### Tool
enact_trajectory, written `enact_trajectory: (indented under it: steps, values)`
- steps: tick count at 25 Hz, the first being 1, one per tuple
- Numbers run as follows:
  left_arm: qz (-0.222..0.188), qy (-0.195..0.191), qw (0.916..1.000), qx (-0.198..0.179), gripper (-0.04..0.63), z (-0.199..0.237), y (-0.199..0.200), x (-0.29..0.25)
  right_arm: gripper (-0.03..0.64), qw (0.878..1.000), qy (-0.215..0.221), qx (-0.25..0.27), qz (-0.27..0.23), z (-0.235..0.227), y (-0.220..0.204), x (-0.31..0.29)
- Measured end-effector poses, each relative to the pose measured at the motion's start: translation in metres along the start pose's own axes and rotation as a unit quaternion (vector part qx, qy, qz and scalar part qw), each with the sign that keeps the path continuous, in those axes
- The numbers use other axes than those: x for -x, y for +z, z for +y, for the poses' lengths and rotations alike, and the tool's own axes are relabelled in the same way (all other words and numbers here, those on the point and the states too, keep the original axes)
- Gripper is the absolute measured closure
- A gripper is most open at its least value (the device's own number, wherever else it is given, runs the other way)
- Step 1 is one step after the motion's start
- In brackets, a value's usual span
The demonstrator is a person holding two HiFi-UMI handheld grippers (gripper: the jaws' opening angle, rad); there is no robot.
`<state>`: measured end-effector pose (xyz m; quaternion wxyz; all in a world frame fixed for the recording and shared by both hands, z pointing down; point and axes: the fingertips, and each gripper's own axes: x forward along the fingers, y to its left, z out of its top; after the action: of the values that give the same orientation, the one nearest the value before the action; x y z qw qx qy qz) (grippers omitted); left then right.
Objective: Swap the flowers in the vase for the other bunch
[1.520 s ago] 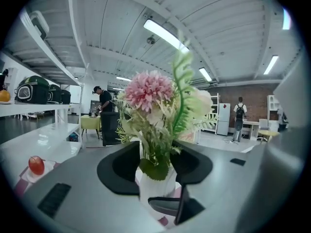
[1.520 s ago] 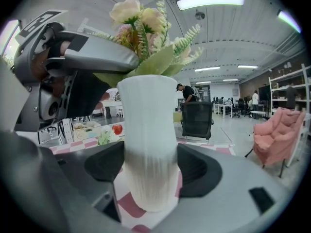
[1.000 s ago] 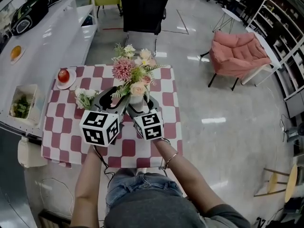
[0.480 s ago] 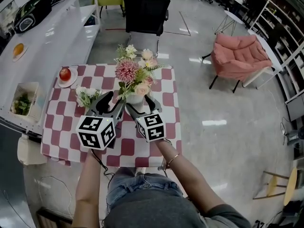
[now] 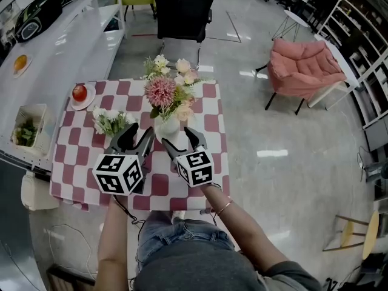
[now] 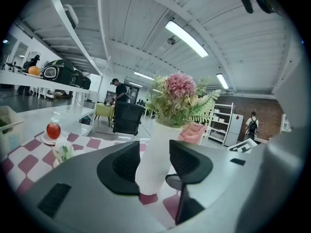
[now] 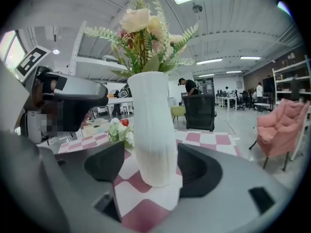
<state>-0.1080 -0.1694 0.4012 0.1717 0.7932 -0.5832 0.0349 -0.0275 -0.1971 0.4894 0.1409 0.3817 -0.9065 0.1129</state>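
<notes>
Left gripper (image 5: 138,136): jaws spread | right gripper (image 5: 178,138): jaws spread | tall white ribbed vase (image 5: 167,127): ungripped | risk: a lopsided nudge could topple it, top-heavy with the pink-and-cream bouquet (image 5: 168,90)

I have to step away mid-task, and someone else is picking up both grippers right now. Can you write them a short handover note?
Left gripper: open and empty, aimed at the white vase and not touching it.
Right gripper: open and empty, also facing the vase, just short of it.
Things: the vase stands upright on the checkered table with the pink bouquet in it. The white bunch lies on the cloth to the vase's left in the head view.
Done: nothing swapped yet.
Left: probably steady the vase, pull out the pink bouquet, set it aside, then put the white bunch in.
</notes>
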Motion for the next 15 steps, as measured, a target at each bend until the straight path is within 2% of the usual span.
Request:
enact_trajectory:
  steps: [3,9,15]
  values:
    - [0.004,0.012,0.9999,0.008,0.413,0.002,-0.011,0.003,0.273,1.0,0.006,-0.007,0.001,0.002,-0.003,0.01]
    - [0.012,0.026,0.9993,0.025,0.436,0.007,-0.03,0.009,0.33,1.0,0.006,-0.013,-0.01,0.003,0.0,0.033]
    - [0.016,0.035,0.9991,0.017,0.479,0.008,-0.035,0.01,0.396,0.999,-0.007,-0.021,-0.022,0.002,0.006,0.051]
